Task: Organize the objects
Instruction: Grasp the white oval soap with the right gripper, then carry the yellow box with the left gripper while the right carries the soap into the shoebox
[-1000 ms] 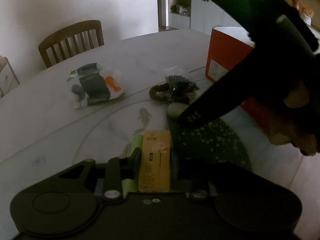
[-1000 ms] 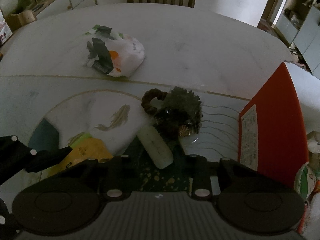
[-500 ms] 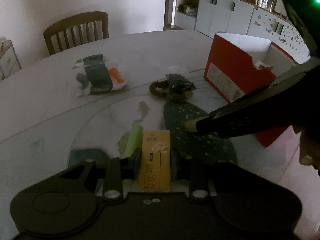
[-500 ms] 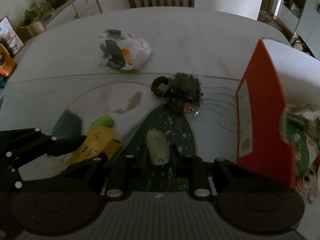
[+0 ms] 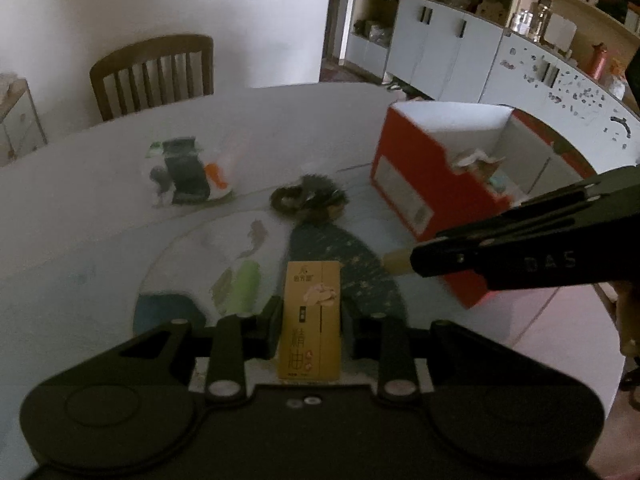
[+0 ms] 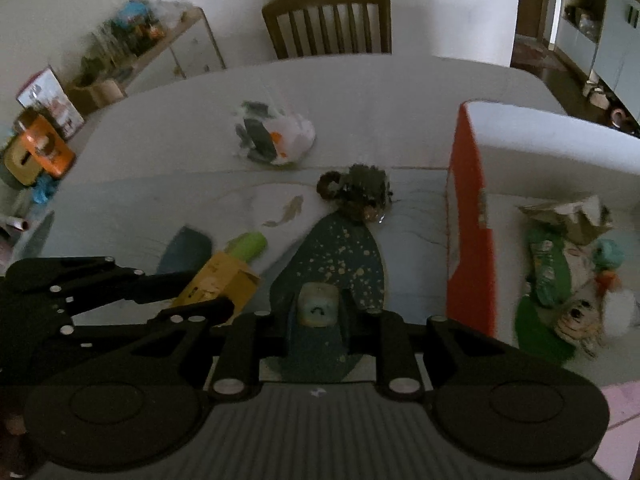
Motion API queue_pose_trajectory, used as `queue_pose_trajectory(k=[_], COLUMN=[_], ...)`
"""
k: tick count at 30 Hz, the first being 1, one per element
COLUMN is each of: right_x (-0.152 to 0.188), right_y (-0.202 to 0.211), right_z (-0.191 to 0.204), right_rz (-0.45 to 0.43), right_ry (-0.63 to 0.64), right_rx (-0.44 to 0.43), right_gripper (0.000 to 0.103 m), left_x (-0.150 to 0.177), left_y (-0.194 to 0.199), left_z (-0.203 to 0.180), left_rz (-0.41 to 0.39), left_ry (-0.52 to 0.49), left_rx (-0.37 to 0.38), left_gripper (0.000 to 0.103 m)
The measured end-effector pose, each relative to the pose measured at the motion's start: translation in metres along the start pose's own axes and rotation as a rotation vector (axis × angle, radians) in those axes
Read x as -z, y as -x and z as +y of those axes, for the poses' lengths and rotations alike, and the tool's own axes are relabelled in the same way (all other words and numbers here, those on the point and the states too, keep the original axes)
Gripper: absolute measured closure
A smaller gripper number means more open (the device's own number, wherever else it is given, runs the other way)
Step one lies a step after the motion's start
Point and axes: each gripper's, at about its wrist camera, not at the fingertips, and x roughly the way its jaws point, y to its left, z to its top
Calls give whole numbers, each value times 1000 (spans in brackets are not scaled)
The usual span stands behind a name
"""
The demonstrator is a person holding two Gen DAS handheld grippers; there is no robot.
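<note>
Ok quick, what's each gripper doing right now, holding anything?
Left gripper: shut on the yellow box.
Right gripper: shut on the pale green tube.

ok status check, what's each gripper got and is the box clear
Left gripper shut on yellow cardboard carton. Right gripper shut on pale green capsule-shaped case. Red open box part full, nothing blocking.

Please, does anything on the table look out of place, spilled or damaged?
Nothing looks spilled or broken. Loose on the table lie a crumpled plastic bag and a dark fuzzy bundle beside the red box, which already holds other items. The bundle's details are too dim to judge.
</note>
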Motion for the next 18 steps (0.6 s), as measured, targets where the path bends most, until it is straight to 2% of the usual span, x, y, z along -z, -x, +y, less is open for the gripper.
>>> queue_pose_trajectory(k=[5,12,18], right_x=[5,14,18], right_y=[33,75,108], right_z=[-11,-34,-70], right_rz=[-37,-103,-172], right_ry=[-13,-26,-59], right_rx=[-31,-28,-2], right_gripper=[83,83,83], left_x=[-13,-33,-53], left_y=[16,29,28], left_z=[-25,-60,-93], left_rz=[-8,-32,-57], left_ry=[-29,-55,-103], left_rx=[16,49,70], left_gripper=[75,75,75])
